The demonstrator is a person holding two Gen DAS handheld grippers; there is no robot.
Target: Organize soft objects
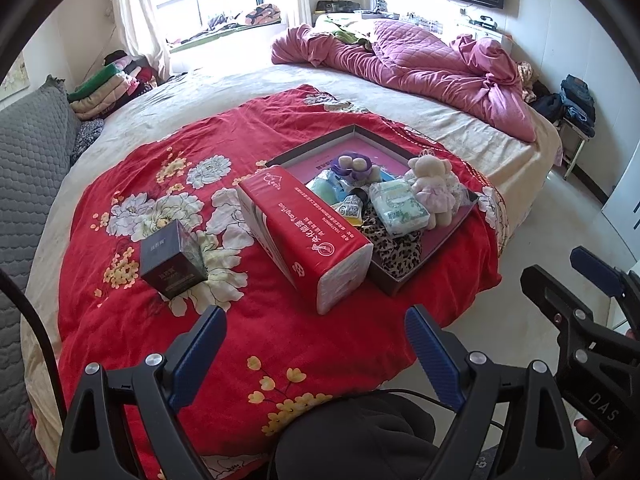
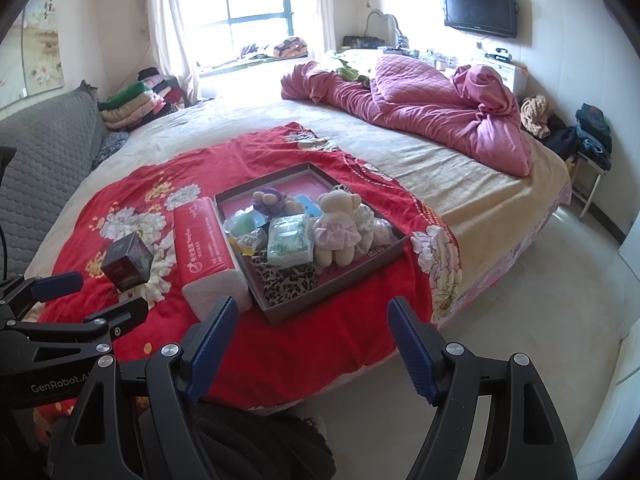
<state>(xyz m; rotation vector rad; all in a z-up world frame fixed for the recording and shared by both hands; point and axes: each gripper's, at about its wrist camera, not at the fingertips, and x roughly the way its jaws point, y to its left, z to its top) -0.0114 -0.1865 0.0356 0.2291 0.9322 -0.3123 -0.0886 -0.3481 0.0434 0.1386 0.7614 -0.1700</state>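
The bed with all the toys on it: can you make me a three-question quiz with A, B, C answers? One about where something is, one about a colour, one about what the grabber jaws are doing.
1. Where is the teddy bear?
A. in the shallow box
B. on the floor
C. on the window sill

2. What colour is the big tissue pack beside the box?
A. green
B. red
C. yellow

3. How do the jaws of the right gripper stand?
A. shut on the bear
B. shut on the dark cube box
C. open, holding nothing

Answers:
1. A, the bear stands among the soft things inside the box.
2. B, its wrapper is red with white ends.
3. C, both blue pads stand wide apart over the red blanket, nothing between them.
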